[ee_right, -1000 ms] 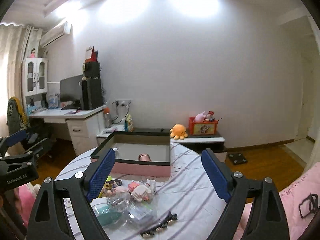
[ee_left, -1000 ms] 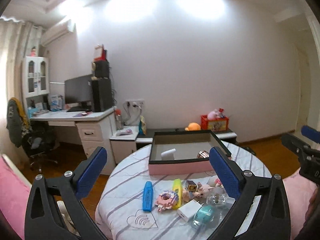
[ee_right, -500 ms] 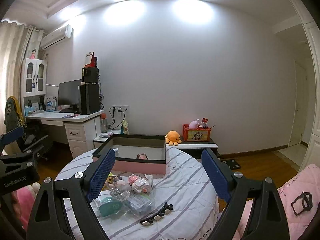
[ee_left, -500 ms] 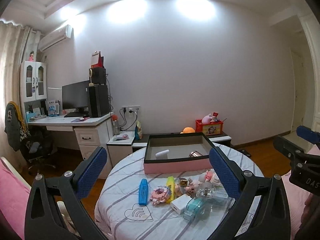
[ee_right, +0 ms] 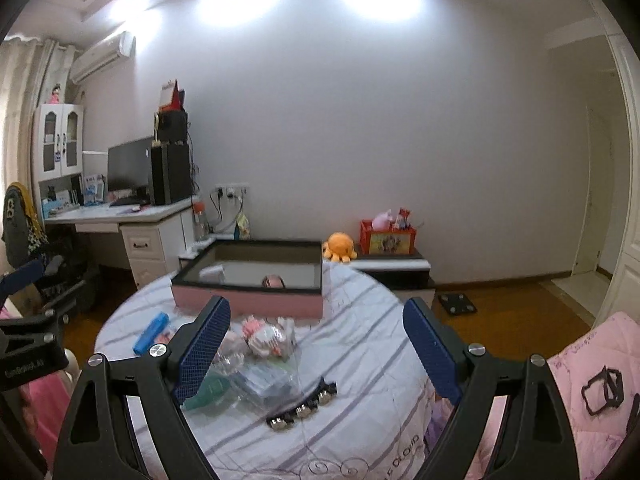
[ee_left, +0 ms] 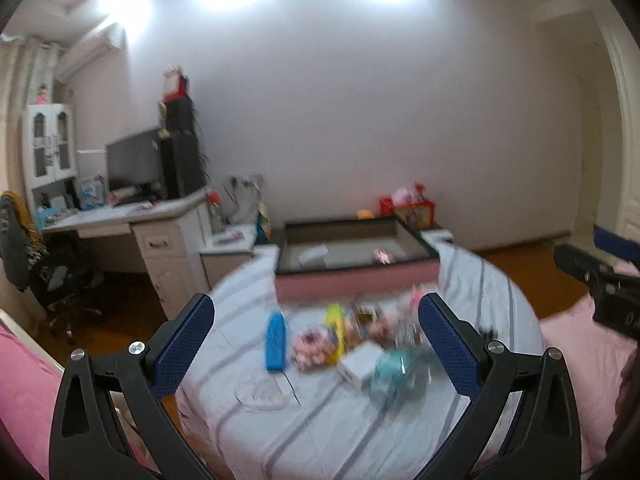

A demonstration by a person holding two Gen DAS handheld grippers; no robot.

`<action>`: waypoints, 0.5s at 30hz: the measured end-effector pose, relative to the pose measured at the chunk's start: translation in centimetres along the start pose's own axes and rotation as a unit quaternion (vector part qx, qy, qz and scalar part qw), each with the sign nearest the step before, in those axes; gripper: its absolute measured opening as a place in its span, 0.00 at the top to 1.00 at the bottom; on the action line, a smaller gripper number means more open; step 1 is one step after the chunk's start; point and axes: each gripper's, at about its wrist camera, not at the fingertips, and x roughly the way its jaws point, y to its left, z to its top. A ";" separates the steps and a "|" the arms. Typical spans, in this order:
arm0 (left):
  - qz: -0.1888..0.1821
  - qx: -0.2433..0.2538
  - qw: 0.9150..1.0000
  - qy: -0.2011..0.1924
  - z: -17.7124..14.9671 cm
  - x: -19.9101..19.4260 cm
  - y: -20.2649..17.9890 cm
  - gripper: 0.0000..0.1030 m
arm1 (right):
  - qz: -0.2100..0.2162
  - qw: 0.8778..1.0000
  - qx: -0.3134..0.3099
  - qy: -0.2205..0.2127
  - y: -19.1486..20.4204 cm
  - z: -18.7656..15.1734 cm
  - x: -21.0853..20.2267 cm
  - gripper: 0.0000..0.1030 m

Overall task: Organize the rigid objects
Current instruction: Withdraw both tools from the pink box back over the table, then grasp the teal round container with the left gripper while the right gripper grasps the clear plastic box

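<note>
Bedroom with round striped table (ee_right: 360,360), pink box (ee_right: 248,300) behind cluttered toys (ee_right: 266,334), left gripper (ee_left: 316,332) and right gripper (ee_right: 316,344) both spread, empty.

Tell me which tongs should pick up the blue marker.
Left. The blue marker lies nearly straight ahead of the open left tongs; from the right tongs it sits far to the side, behind other clutter.

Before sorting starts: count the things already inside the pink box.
2: a white thing by the box's left wall, a pinkish round thing against its near wall; that wall may hide more.
</note>
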 end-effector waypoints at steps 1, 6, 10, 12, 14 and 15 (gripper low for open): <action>-0.009 0.002 1.000 0.013 -0.6 0.7 -0.2 0.00 | 0.000 1.000 0.002 0.010 -0.2 -0.5 0.5 0.13; -0.037 0.013 0.996 0.081 -3.8 4.6 -1.5 0.00 | -0.001 0.998 0.009 0.067 -1.0 -3.1 3.3 0.13; -0.056 0.020 0.992 0.108 -5.1 7.2 -2.5 0.01 | -0.001 0.995 0.015 0.102 -1.7 -4.9 5.2 0.13; -0.054 0.036 0.991 0.117 -5.5 8.2 -3.2 0.06 | -0.002 0.993 0.019 0.116 -2.0 -5.5 5.9 0.13; -0.053 0.051 0.989 0.126 -5.7 9.1 -4.0 0.08 | -0.003 0.992 0.022 0.126 -2.5 -6.0 6.5 0.13; -0.057 0.058 0.988 0.129 -5.8 9.6 -4.4 0.11 | -0.004 0.991 0.023 0.130 -2.7 -6.2 6.7 0.13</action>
